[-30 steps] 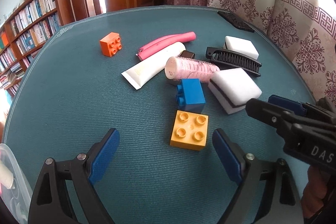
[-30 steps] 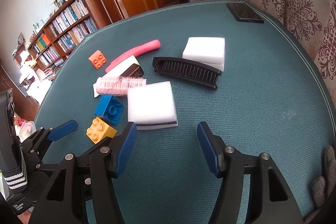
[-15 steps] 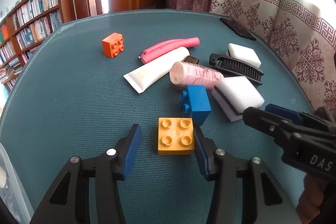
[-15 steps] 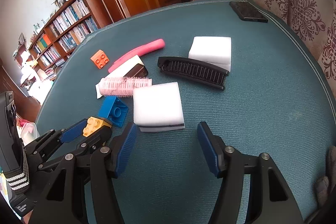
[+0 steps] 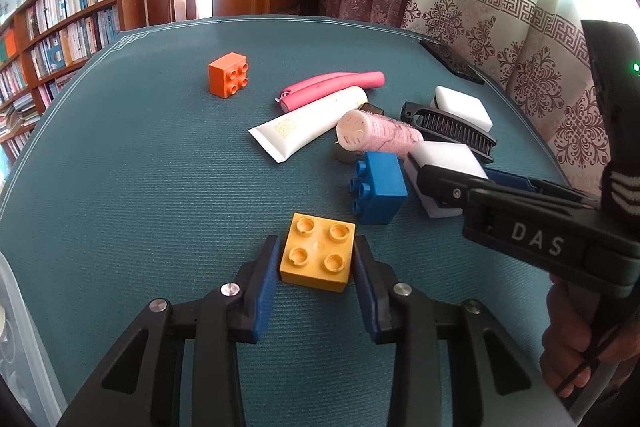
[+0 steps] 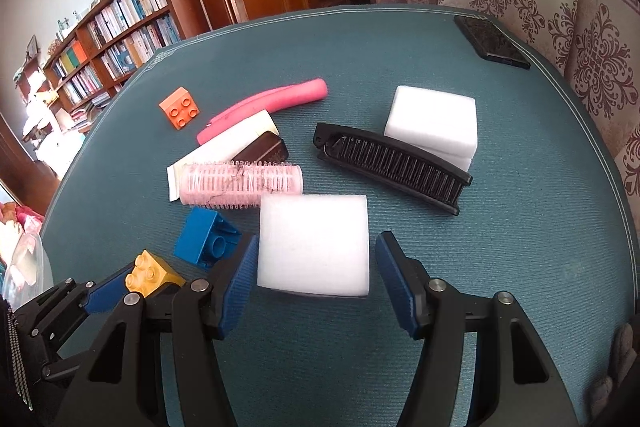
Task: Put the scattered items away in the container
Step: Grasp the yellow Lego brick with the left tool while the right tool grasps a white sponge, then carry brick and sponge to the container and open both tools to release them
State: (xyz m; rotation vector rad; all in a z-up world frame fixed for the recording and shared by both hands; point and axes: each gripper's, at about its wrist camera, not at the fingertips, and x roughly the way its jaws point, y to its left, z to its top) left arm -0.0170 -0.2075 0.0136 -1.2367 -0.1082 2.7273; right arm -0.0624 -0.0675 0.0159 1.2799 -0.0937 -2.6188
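**Both grippers closing on their first picks**

Starting at the far left, I can see the clear container (image 5: pixel 16 339) only as a translucent rim at the edge of my left wrist view, so anything I grab has to travel left to reach it.

My left gripper (image 5: pixel 316 267) has its blue pads set against two opposite faces of the yellow brick (image 5: pixel 318 255). The pads look to be touching, so I judge the brick gripped, though it sits on the table mat (image 5: pixel 140 187), not lifted. It lies flat, studs up, roughly square with no real long axis; I squared the jaws to its sides so the flat faces bear evenly.

Just beyond it the blue brick (image 5: pixel 380 187) lies on its side, studs facing left. Further back sit the white tube (image 5: pixel 312 123) and pink roller (image 6: pixel 240 183), both with long axes running across the mat.

To the right, my right gripper (image 6: pixel 314 259) stands wide open around the near white sponge (image 6: pixel 314 247), a pad beside each flank; I cannot tell whether either pad touches it. Its broad face is up. I straddled it at that width because the foam is wide and should compress easily.

Beyond lie the black comb (image 6: pixel 394 167), angled diagonally, and the second sponge (image 6: pixel 434 119) behind it.
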